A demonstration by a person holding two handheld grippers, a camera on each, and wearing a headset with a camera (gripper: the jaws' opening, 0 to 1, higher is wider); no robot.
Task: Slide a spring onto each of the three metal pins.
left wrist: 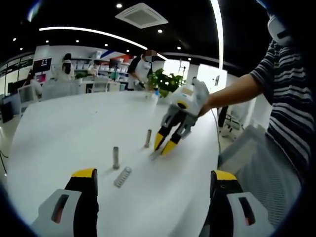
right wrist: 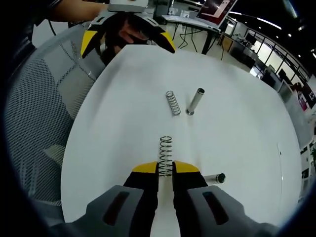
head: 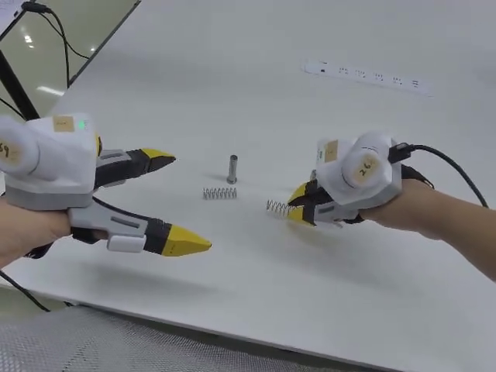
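My right gripper (head: pixel 293 206) is shut on one end of a spring (head: pixel 277 207), which sticks out from its yellow tips just above the white table (head: pixel 256 77). The right gripper view shows this spring (right wrist: pixel 165 153) between the closed jaws of that gripper (right wrist: pixel 166 169). A second spring (head: pixel 219 193) lies loose on the table beside an upright metal pin (head: pixel 232 169). Another pin (right wrist: pixel 215 178) stands just right of the right gripper's jaws. Both pins (left wrist: pixel 116 157) (left wrist: pixel 147 138) appear in the left gripper view. My left gripper (head: pixel 174 201) hovers open at the left, holding nothing.
A white power strip (head: pixel 364 76) lies at the far right of the table. Black cables (head: pixel 58 35) hang off the far left corner. The table's near edge (head: pixel 232 332) runs below both grippers, with a mesh chair (right wrist: pixel 54 103) beyond it.
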